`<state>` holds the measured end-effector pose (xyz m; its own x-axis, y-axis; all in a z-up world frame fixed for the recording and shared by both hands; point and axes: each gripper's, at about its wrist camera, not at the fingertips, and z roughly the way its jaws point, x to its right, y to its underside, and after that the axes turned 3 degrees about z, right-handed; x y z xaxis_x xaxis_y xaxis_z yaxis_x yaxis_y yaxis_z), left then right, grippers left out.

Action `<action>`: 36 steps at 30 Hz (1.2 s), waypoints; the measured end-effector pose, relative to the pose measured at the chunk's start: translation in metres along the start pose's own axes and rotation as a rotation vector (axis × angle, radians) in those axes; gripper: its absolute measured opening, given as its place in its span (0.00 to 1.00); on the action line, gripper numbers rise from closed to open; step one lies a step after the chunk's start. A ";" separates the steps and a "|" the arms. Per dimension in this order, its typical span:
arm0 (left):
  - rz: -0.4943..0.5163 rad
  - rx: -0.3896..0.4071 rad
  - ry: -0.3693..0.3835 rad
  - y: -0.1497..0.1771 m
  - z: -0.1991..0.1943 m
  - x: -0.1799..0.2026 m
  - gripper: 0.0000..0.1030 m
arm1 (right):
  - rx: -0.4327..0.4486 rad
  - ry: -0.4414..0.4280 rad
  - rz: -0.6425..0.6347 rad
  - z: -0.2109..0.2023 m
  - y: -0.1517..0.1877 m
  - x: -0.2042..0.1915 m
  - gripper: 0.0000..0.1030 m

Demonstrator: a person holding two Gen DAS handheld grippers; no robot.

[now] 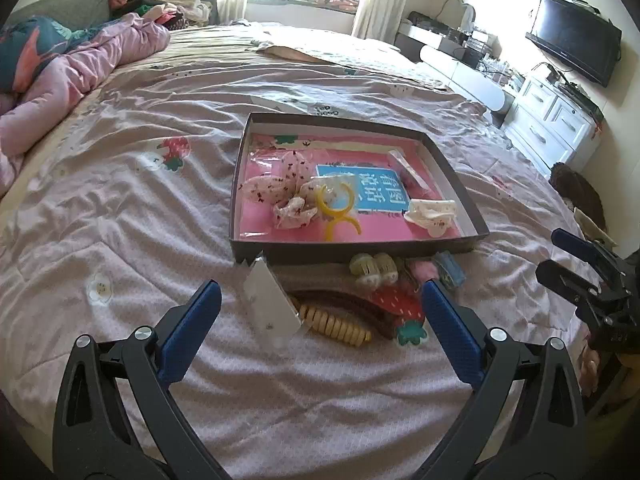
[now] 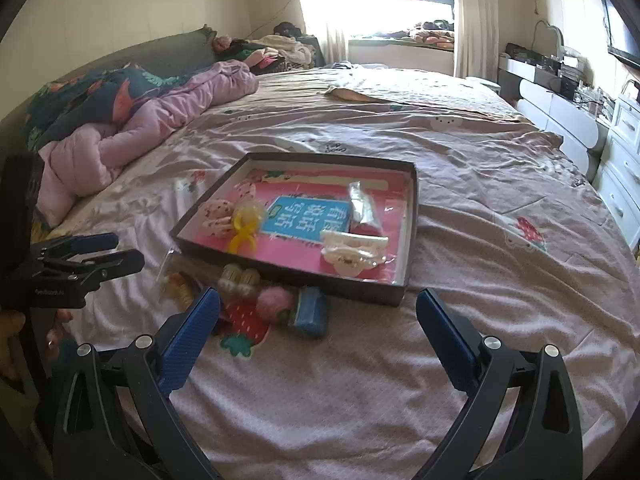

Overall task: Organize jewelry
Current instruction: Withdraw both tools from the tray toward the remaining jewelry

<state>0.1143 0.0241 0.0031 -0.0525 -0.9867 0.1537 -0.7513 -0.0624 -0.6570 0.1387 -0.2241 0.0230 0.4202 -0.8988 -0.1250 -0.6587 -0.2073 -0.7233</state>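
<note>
A shallow dark box [image 1: 352, 254] [image 2: 288, 268] lies on the bed, lined pink with a blue label. It holds a floral scrunchie [image 1: 280, 192], yellow rings [image 1: 336, 208] [image 2: 242, 232], a white claw clip [image 1: 432, 212] [image 2: 352, 250] and a clear packet [image 2: 362, 204]. In front of it lie a beige coil hair tie [image 1: 336, 324], a strawberry clip [image 1: 400, 308] [image 2: 244, 324], pale clips [image 1: 374, 268] [image 2: 238, 278], a pink pompom [image 2: 272, 300], a blue clip [image 2: 312, 312] and a clear bag [image 1: 270, 300]. My left gripper [image 1: 320, 312] is open over the loose pieces. My right gripper [image 2: 318, 320] is open near them.
The bed is covered by a wrinkled pink sheet [image 1: 120, 240]. A pink quilt [image 2: 160, 128] and pillows lie at the head. White drawers [image 1: 552, 124] and a wall television [image 1: 576, 52] stand to the right. The other gripper shows at each view's edge [image 1: 592, 276] [image 2: 80, 264].
</note>
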 end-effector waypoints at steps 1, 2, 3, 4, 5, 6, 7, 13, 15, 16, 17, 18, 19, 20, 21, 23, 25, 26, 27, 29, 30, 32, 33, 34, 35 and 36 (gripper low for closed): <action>-0.001 -0.001 0.000 0.001 0.000 0.000 0.89 | -0.004 -0.003 -0.005 0.000 0.002 -0.002 0.93; -0.001 -0.004 -0.001 0.003 0.000 0.000 0.89 | -0.005 -0.005 -0.007 0.000 0.003 -0.003 0.93; -0.001 -0.005 -0.002 0.004 -0.001 -0.001 0.89 | -0.007 -0.006 -0.009 0.000 0.004 -0.004 0.93; -0.001 -0.007 -0.003 0.006 -0.001 -0.001 0.89 | -0.011 -0.009 -0.011 0.000 0.006 -0.006 0.93; -0.001 -0.010 -0.003 0.008 -0.001 -0.002 0.89 | -0.013 -0.012 -0.013 0.000 0.008 -0.007 0.93; -0.001 -0.012 -0.004 0.010 -0.001 -0.002 0.89 | -0.015 -0.013 -0.014 0.000 0.009 -0.008 0.93; -0.002 -0.015 -0.007 0.012 -0.002 -0.002 0.89 | -0.018 -0.016 -0.017 0.001 0.011 -0.009 0.93; -0.007 -0.037 -0.022 0.022 -0.002 -0.006 0.89 | -0.031 -0.028 -0.025 0.003 0.018 -0.013 0.93; -0.009 -0.044 -0.026 0.025 -0.001 -0.008 0.89 | -0.037 -0.031 -0.027 0.004 0.021 -0.015 0.93; -0.010 -0.049 -0.029 0.027 -0.001 -0.009 0.89 | -0.041 -0.032 -0.029 0.005 0.023 -0.016 0.93; -0.011 -0.052 -0.032 0.028 0.000 -0.009 0.89 | -0.044 -0.033 -0.030 0.007 0.024 -0.016 0.93; -0.013 -0.057 -0.033 0.030 0.001 -0.010 0.89 | -0.049 -0.034 -0.031 0.008 0.025 -0.016 0.93; -0.015 -0.062 -0.033 0.031 0.001 -0.011 0.89 | -0.051 -0.034 -0.032 0.008 0.026 -0.017 0.93; -0.016 -0.067 -0.032 0.033 0.002 -0.012 0.89 | -0.054 -0.033 -0.033 0.010 0.028 -0.017 0.93; -0.017 -0.074 -0.035 0.034 0.004 -0.013 0.89 | -0.057 -0.032 -0.033 0.011 0.029 -0.017 0.93; -0.024 -0.086 -0.042 0.037 0.008 -0.015 0.89 | -0.061 -0.032 -0.032 0.013 0.032 -0.016 0.93; -0.032 -0.093 -0.048 0.039 0.011 -0.018 0.89 | -0.063 -0.031 -0.030 0.015 0.034 -0.017 0.93; -0.035 -0.097 -0.054 0.039 0.013 -0.019 0.89 | -0.066 -0.028 -0.028 0.017 0.035 -0.016 0.93; -0.044 -0.100 -0.060 0.040 0.016 -0.021 0.89 | -0.070 -0.026 -0.024 0.019 0.035 -0.015 0.93; -0.050 -0.099 -0.057 0.040 0.019 -0.024 0.89 | -0.075 -0.025 -0.018 0.024 0.037 -0.013 0.93; -0.056 -0.099 -0.064 0.040 0.021 -0.026 0.89 | -0.080 -0.022 -0.014 0.027 0.038 -0.012 0.93; -0.071 -0.097 -0.058 0.039 0.025 -0.029 0.89 | -0.087 -0.022 -0.006 0.033 0.038 -0.010 0.93; -0.081 -0.098 -0.053 0.038 0.028 -0.030 0.89 | -0.089 -0.019 -0.003 0.035 0.039 -0.008 0.93; -0.088 -0.102 -0.050 0.037 0.031 -0.031 0.89 | -0.092 -0.015 0.000 0.038 0.039 -0.008 0.93; -0.092 -0.104 -0.044 0.036 0.033 -0.032 0.89 | -0.097 -0.013 0.003 0.041 0.039 -0.007 0.93; -0.092 -0.105 -0.037 0.035 0.036 -0.031 0.88 | -0.098 -0.012 0.005 0.044 0.039 -0.006 0.93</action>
<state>0.1128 0.0473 -0.0513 0.0427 -0.9825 0.1811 -0.8166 -0.1388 -0.5603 0.1381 -0.2102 -0.0342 0.4232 -0.8956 -0.1370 -0.7187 -0.2397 -0.6527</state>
